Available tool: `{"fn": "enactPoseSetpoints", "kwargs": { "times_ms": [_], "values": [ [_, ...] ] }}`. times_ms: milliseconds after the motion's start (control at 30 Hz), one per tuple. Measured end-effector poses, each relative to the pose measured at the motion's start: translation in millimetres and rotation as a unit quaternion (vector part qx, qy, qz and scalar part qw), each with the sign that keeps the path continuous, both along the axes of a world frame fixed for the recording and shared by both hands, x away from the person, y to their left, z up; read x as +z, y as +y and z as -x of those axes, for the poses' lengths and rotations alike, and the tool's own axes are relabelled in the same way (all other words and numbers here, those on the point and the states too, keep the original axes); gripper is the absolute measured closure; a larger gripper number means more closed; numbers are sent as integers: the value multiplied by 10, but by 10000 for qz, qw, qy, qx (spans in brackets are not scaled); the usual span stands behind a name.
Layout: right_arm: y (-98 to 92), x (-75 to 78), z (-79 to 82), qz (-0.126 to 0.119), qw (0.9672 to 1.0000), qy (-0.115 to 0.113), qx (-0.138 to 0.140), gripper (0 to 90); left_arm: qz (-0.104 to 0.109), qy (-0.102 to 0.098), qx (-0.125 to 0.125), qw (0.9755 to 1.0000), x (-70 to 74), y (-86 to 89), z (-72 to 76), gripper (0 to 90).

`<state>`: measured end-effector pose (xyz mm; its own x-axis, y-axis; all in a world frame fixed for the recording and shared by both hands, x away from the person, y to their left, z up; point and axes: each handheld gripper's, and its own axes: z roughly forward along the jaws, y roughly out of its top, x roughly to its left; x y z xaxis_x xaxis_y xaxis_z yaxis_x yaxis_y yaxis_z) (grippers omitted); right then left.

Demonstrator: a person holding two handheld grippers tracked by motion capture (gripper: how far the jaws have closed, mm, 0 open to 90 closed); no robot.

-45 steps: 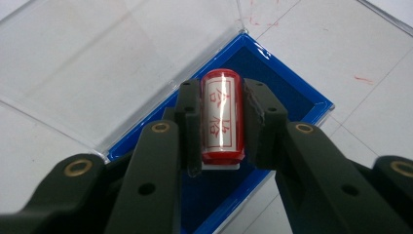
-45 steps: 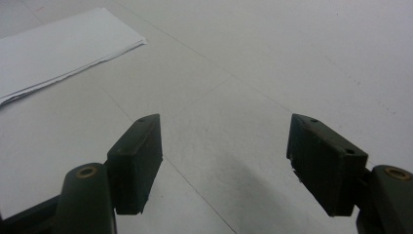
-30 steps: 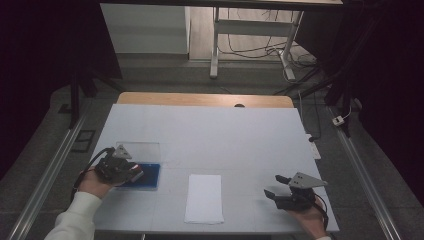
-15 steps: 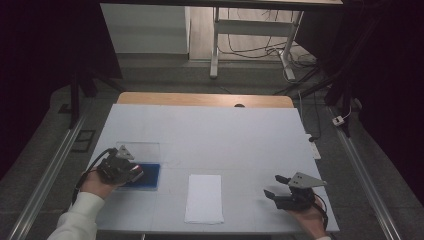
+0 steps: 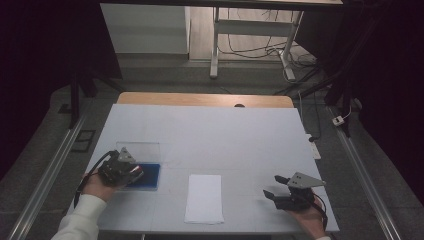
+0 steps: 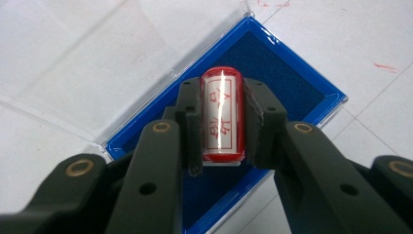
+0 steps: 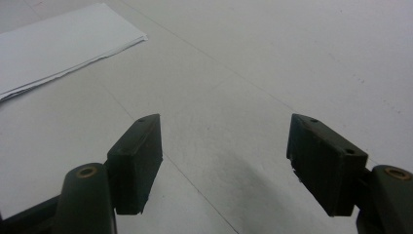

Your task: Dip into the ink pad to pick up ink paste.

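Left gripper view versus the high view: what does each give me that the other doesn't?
Left gripper view alone: the red stamp clamped between the left gripper jaws, its printed label readable as red characters. High view alone: the white paper, the right gripper with jaws apart, and the whole table. Both: the blue ink pad with its clear lid open, under the left gripper.

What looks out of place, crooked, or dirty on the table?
Little stands out. A few small red marks spot the white table beside the blue ink pad. The white paper lies straight, and the red stamp sits squarely in the left gripper.
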<state>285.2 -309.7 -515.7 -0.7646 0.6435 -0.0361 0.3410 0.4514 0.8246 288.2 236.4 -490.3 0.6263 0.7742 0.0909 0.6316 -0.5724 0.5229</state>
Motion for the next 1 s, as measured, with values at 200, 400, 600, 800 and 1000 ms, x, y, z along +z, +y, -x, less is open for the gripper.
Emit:
{"fn": "enactPoseSetpoints", "kwargs": {
  "times_ms": [200,400,600,800,1000],
  "values": [
    [8,-7,0,-25,10000,-18,-10,292,36,-1,-8,10000,-5,11,-3,714],
    [8,-4,1,43,10000,-15,-31,292,48,-13,-6,10000,-9,11,0,713],
    [12,-5,2,54,10000,-18,-17,292,55,-29,-6,10000,-11,12,4,712],
    [3,-5,6,10,10000,-35,-13,292,134,29,-105,9999,136,40,-2,709],
    [-27,6,9,3,10000,-39,-57,294,129,-252,-63,9996,376,43,46,709]
  ]
}}
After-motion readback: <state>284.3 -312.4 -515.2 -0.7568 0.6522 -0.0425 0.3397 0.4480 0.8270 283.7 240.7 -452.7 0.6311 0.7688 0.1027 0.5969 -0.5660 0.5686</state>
